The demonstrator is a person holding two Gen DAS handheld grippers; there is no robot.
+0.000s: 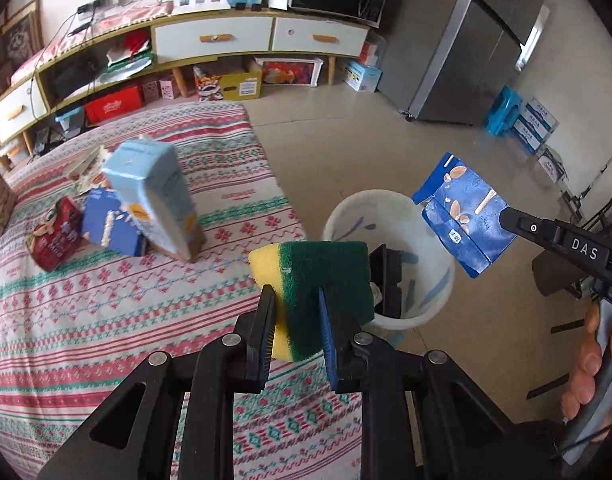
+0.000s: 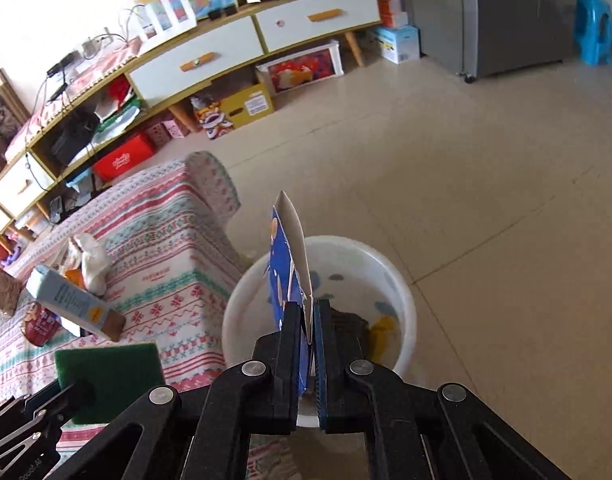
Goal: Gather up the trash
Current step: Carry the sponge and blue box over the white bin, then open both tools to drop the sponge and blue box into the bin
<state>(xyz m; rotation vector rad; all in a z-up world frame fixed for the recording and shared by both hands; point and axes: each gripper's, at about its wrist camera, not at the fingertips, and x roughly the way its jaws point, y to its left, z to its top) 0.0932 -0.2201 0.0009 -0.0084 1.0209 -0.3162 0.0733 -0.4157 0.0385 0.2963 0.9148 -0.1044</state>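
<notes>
My left gripper (image 1: 295, 294) is shut on a yellow and green sponge (image 1: 318, 280), held over the edge of the patterned table (image 1: 105, 320) beside the white bin (image 1: 338, 216). My right gripper (image 2: 307, 306) is shut on a flattened blue snack carton (image 2: 283, 264), right above the white bin (image 2: 402, 292). From the left wrist view that blue carton (image 1: 462, 216) hangs at the bin's right side, pinched by the right gripper (image 1: 506, 216). The sponge (image 2: 105, 372) shows at lower left in the right wrist view. Scraps lie inside the bin.
On the table lie a light blue carton (image 1: 153, 196), a dark blue box (image 1: 105, 220), a red packet (image 1: 53, 240) and crumpled paper (image 2: 89, 260). A low cabinet (image 1: 209, 36) lines the far wall. A grey fridge (image 1: 474, 48) and a blue stool (image 1: 504, 110) stand on the tiled floor.
</notes>
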